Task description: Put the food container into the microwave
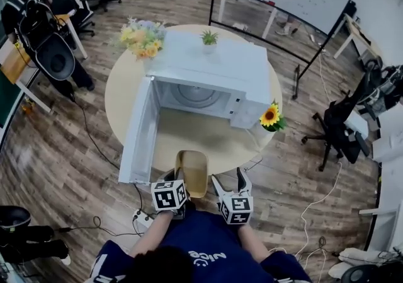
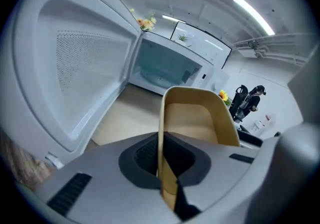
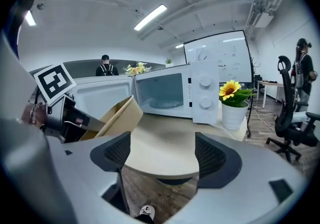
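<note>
One thin wall of the food container [image 2: 200,118], likely light yet stiff, sits pinched in the left claw [image 2: 161,168]; right claw [image 3: 162,153] gapes empty.

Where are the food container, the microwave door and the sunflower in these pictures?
food container [image 1: 192,173]: head view, on its inner bottom.
microwave door [image 1: 137,132]: head view, on the inner face of the open door.
sunflower [image 3: 229,89]: right gripper view, on the yellow bloom.

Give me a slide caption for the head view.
Left hand-held gripper holds a tan food container before the open microwave; right hand-held gripper open, empty.
</note>
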`<state>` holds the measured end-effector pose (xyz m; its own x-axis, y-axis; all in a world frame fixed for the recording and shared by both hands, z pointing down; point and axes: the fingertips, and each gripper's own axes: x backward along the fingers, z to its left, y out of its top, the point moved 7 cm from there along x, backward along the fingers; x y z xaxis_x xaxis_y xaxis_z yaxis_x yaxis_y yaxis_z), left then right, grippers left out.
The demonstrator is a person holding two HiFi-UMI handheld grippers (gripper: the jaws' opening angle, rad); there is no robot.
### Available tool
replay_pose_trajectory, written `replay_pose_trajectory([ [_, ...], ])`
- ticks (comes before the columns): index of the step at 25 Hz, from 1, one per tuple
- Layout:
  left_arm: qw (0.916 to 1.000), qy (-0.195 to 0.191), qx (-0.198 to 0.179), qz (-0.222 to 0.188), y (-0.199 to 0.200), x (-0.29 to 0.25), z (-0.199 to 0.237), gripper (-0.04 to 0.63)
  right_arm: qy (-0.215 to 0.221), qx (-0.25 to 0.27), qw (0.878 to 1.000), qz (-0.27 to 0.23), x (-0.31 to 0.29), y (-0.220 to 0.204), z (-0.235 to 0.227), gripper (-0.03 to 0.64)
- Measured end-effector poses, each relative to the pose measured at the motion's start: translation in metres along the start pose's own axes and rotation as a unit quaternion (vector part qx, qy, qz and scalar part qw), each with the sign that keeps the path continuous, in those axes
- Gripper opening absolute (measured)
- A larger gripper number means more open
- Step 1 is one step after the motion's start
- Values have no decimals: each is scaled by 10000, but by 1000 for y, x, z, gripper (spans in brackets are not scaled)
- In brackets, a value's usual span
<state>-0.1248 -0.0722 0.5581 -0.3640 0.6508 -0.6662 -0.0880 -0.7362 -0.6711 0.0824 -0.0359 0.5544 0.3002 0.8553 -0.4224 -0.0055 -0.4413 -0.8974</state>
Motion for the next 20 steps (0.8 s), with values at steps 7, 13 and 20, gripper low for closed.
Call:
replay_pose_trajectory([
  [7,9995,28,-286,100,37,-18,26,5,-255,-76,9996,-104,-37,16,17,396],
  [13,9998,1,-170,91,52,-31,33,5,-481,-144,9987,-57,-51,21,18,390],
  [20,9999,65,-82,111,63,-45,30,5,-444,-164,9989,23,-62,25,14,393],
])
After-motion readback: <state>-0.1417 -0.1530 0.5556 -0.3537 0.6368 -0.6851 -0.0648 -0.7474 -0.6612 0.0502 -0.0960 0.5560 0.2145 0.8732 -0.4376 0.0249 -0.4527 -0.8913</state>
